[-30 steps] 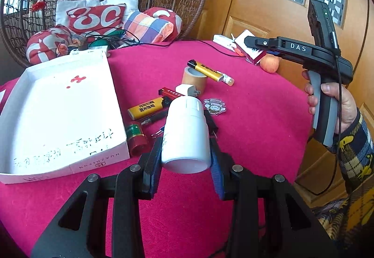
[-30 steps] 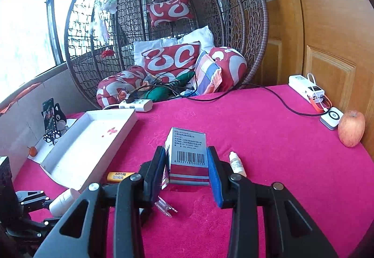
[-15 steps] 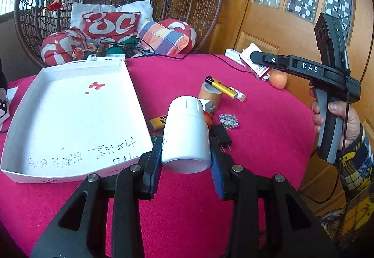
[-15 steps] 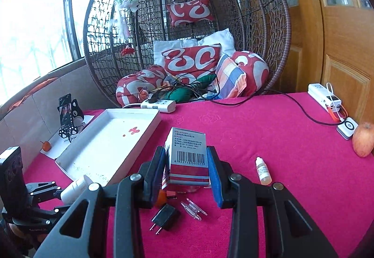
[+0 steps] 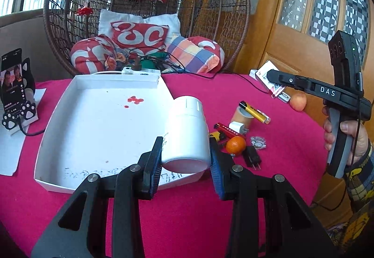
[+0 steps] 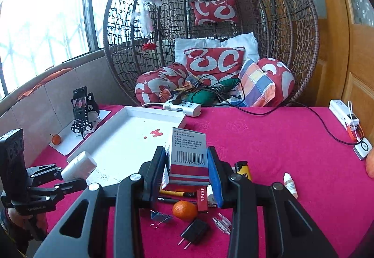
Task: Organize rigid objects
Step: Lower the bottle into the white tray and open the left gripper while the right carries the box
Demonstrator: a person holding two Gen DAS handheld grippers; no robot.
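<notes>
Left tool (image 5: 186, 164) pinched a white plastic bottle (image 5: 187, 134) between its blue pads, bottle base toward the camera, cap pointing away, raised off the surface (image 5: 187, 218). Directly beyond and to the left of this tool lay the white tray (image 5: 98, 131), shallow, with a few red marks on its floor and handwriting near its close wall; the bottle hung over the tray's near right corner. Just right of the tool's right finger sat a small orange (image 5: 236, 145), a black plug adapter (image 5: 253, 157) beside it, then a red lighter (image 5: 225, 130), a white charger cube (image 5: 237, 127), a roll of tape (image 5: 242, 116) and a yellow lighter (image 5: 254, 112) resting across it. Farther right, the right tool (image 5: 271, 74) showed side-on, held in a hand (image 5: 346, 134), clamped on a small carton. In the right wrist view, right tool (image 6: 185, 170) gripped the medicine box (image 6: 188, 155) upright, barcode facing the camera, lifted above the surface. Beneath and just ahead of its fingers: the orange (image 6: 184, 210), the plug adapter (image 6: 195, 230), a red lighter (image 6: 202, 199), a yellow lighter (image 6: 243, 170). A small dropper bottle (image 6: 289, 184) lay off to the tool's right. The tray (image 6: 131, 138) sat ahead and left. Far left of the tool, the left tool (image 6: 63, 176) held the white bottle (image 6: 79, 165) at the tray's near corner. Phone on a cat stand (image 6: 80, 109) stood beyond the tray's left side; power strip (image 6: 182, 107) at the tray's far edge.
</notes>
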